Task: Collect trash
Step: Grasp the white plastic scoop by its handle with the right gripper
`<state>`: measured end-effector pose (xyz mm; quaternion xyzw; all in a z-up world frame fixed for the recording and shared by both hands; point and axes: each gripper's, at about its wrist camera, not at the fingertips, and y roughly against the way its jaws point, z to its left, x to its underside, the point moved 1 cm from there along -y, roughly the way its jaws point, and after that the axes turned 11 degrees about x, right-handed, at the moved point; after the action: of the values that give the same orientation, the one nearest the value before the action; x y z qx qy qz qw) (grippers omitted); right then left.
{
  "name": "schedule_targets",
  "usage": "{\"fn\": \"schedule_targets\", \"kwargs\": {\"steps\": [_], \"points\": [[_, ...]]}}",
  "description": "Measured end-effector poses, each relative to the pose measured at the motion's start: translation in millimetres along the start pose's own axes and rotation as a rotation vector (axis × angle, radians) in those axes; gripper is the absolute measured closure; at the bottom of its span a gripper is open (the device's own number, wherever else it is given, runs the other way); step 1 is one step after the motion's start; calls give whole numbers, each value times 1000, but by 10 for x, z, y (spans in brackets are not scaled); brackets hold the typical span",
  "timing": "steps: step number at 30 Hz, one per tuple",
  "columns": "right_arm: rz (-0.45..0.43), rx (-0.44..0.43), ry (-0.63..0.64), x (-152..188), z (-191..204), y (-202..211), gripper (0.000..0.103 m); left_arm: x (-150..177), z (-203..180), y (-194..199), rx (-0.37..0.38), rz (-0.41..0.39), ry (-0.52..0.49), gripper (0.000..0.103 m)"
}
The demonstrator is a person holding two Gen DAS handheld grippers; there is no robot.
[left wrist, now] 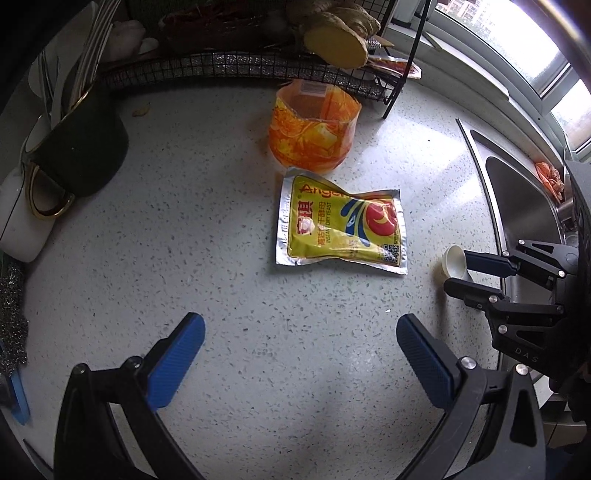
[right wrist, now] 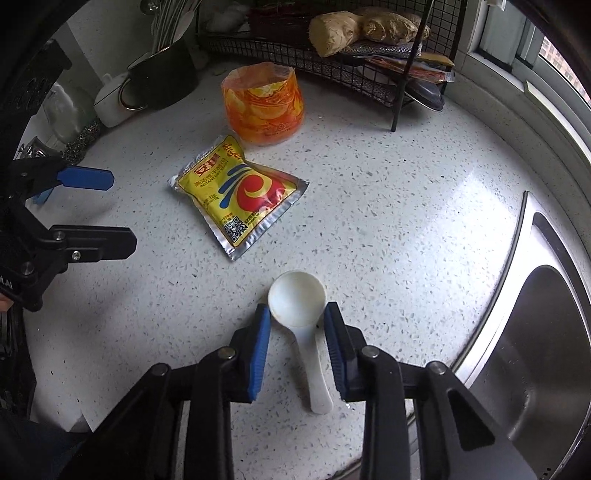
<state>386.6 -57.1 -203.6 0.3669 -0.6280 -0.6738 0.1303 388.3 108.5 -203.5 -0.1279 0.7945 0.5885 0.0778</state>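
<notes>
Yeast packet [left wrist: 341,220] lies flat on the speckled worktop [left wrist: 221,221], orange wrapper [left wrist: 314,127] just beyond. Left tongs [left wrist: 301,332] gape wide; right tongs [right wrist: 297,317] narrowly straddle a white spoon [right wrist: 301,314].

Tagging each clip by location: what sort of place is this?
A home kitchen counter, most likely: a steel sink set into the speckled countertop, a wire rack holding ginger, and a yeast packet.

A: Light src? Daylight via window [left wrist: 524,48], top right, blown out in left wrist view.
B: Yep. Glare sheen on worktop [right wrist: 443,206] nr sink [right wrist: 535,350]. Soft shadows, rack [left wrist: 221,66] area dim.
A: Focus ok centre, heavy fisheye warp + dark vignette at edges, slight blur there.
</notes>
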Motion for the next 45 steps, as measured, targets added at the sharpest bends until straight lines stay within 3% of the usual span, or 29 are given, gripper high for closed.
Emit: {"fn": "schedule_targets", "kwargs": {"steps": [12, 15, 20, 26, 32, 36, 45], "points": [[-17, 31, -129, 127, -281, 175, 76, -239, -37, -56, 54, 2, -38, 0], [-22, 37, -152, 153, -328, 225, 76, -300, -164, -105, 37, 35, -149, 0], [-19, 41, -195, 215, -406, 276, 76, -412, -408, -241, 34, 107, -417, 0], [-11, 45, -246, 299, -558, 310, 76, -512, -616, -361, 84, 172, -692, 0], [13, 45, -284, 358, -592, 237, 75, -629, -761, -476, 142, 197, -841, 0], [17, 45, -299, 395, -604, 244, 75, -701, -871, -701, 103, 239, -912, 0], [24, 53, -351, 489, -684, 232, 75, -684, -996, -1017, 103, 324, -1048, 0]]}}
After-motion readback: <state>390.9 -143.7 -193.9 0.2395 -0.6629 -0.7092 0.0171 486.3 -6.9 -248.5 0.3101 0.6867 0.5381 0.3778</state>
